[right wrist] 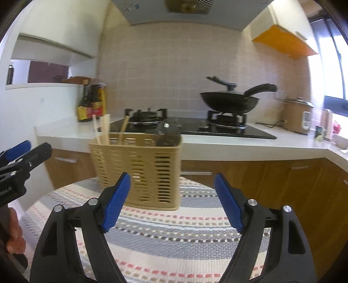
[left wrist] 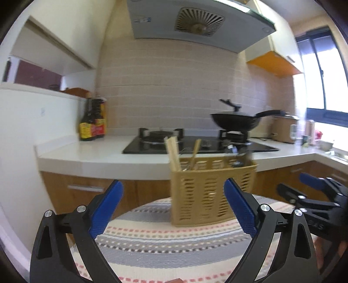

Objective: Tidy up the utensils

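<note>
A tan slotted utensil basket (left wrist: 208,193) stands at the far edge of a striped cloth (left wrist: 165,241). It holds wooden chopsticks (left wrist: 173,155), a wooden handle and dark utensils (left wrist: 241,155). My left gripper (left wrist: 173,196) is open and empty, short of the basket. My right gripper (right wrist: 173,191) is open and empty, its left finger in front of the basket (right wrist: 139,167). The chopsticks (right wrist: 104,129) stick up at the basket's left end. The right gripper also shows at the right of the left wrist view (left wrist: 304,189), and the left gripper at the left of the right wrist view (right wrist: 21,156).
Behind the cloth-covered table (right wrist: 174,230) runs a white counter (left wrist: 91,152) with a gas hob (left wrist: 195,145), a black wok (left wrist: 237,122), sauce bottles (left wrist: 92,122) and a rice cooker (right wrist: 298,115). Wooden cabinets (right wrist: 261,180) stand below. A range hood (left wrist: 195,19) hangs above.
</note>
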The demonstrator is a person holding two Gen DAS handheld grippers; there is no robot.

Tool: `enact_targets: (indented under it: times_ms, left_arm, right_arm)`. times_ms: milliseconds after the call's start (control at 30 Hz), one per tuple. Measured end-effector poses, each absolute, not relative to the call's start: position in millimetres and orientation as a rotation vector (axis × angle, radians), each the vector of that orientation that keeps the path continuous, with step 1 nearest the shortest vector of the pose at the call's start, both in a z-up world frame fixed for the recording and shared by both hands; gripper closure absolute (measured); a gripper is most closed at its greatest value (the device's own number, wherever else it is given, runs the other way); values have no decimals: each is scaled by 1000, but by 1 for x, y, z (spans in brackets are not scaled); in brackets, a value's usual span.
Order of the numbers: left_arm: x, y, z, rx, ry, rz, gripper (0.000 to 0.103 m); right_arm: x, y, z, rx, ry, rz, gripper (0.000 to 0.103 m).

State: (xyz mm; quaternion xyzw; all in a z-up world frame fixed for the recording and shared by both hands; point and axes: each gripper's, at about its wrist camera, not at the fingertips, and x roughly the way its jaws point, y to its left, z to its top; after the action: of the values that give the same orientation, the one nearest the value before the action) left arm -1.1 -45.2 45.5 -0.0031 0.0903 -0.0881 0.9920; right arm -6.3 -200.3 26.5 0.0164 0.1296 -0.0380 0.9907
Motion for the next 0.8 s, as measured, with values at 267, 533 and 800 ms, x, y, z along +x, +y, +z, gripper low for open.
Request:
enact_targets:
  times_ms: [267, 533, 800]
  left_arm:
    - [15, -57, 20, 50, 210, -103, 12]
    - [18, -69, 8, 84, 248, -112, 12]
    - [22, -62, 6, 62, 270, -97, 12]
  right_arm:
    - [-3, -206, 17, 29, 255, -59, 18]
    - [0, -204, 10, 29, 307, -21, 17]
    - [2, -201, 9, 17, 325, -9, 17]
